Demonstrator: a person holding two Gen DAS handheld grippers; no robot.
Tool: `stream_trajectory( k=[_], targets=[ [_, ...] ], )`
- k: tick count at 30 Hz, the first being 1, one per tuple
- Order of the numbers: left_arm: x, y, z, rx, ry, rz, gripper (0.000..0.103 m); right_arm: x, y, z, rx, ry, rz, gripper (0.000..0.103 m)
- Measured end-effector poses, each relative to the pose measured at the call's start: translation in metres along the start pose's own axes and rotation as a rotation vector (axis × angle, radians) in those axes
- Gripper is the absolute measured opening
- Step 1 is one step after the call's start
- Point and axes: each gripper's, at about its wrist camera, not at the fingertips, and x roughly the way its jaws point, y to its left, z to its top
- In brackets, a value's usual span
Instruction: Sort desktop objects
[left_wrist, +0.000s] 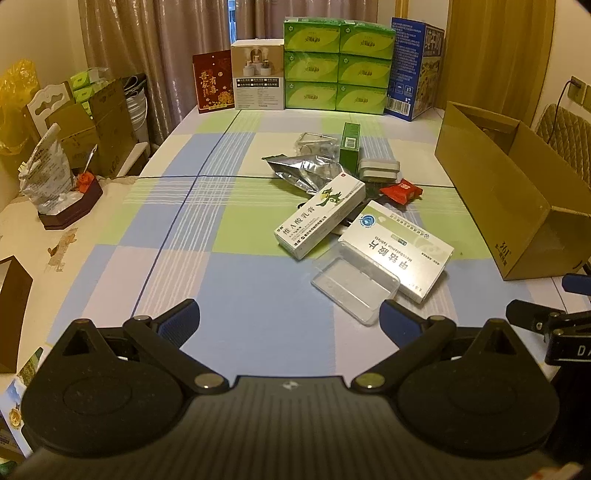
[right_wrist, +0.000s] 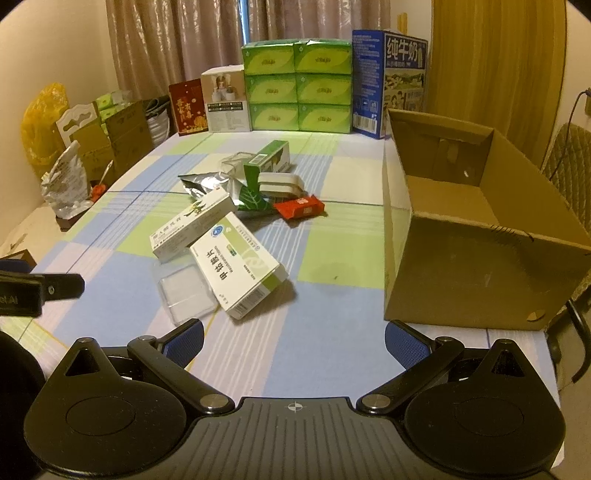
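Note:
A pile of small objects lies mid-table: a white medicine box (left_wrist: 397, 249) (right_wrist: 242, 267), a long white ointment box (left_wrist: 319, 216) (right_wrist: 192, 225), a clear plastic case (left_wrist: 354, 290) (right_wrist: 184, 291), a silver foil pouch (left_wrist: 304, 171) (right_wrist: 208, 182), a red packet (left_wrist: 400, 192) (right_wrist: 299, 206), a green box (left_wrist: 349, 147) (right_wrist: 267, 157) and a grey tin (left_wrist: 378, 170) (right_wrist: 279, 184). An open cardboard box (left_wrist: 495, 192) (right_wrist: 476, 240) stands at the right. My left gripper (left_wrist: 290, 321) is open and empty, just short of the clear case. My right gripper (right_wrist: 293, 343) is open and empty, near the table's front.
Stacked green tissue boxes (left_wrist: 338, 64) (right_wrist: 297, 88), a blue milk carton (left_wrist: 413, 68) (right_wrist: 388, 81), a white product box (left_wrist: 257, 75) and a red card (left_wrist: 214, 81) line the far edge. Bags and cartons (left_wrist: 55, 147) crowd the left side. A chair (right_wrist: 569, 177) stands at the right.

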Motion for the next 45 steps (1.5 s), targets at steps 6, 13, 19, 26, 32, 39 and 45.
stream_trajectory(
  k=[6,13,19,26,32,39,45],
  targets=[
    [-0.011,0.003,0.005,-0.005,-0.052,-0.034,0.102,-0.009,0.005,0.0,-0.042,-0.035,0.051,0.101],
    [-0.005,0.007,0.013,0.026,-0.047,-0.021,0.102,0.003,0.021,0.009,-0.158,-0.023,0.136,0.101],
    [0.007,0.014,0.023,0.04,-0.039,-0.027,0.102,0.032,0.034,0.015,-0.291,-0.018,0.124,0.101],
    [0.033,0.024,0.026,0.025,-0.016,-0.076,0.102,0.075,0.038,0.018,-0.416,0.025,0.132,0.093],
    [0.069,0.022,0.026,0.066,0.004,-0.116,0.102,0.112,0.039,0.018,-0.517,0.074,0.11,0.086],
    [0.097,0.025,0.017,0.031,0.022,-0.208,0.102,0.137,0.035,0.023,-0.517,0.095,0.143,0.08],
    [0.106,0.031,0.01,-0.033,0.08,-0.231,0.102,0.13,0.034,0.017,-0.451,0.118,0.135,0.071]
  ],
)
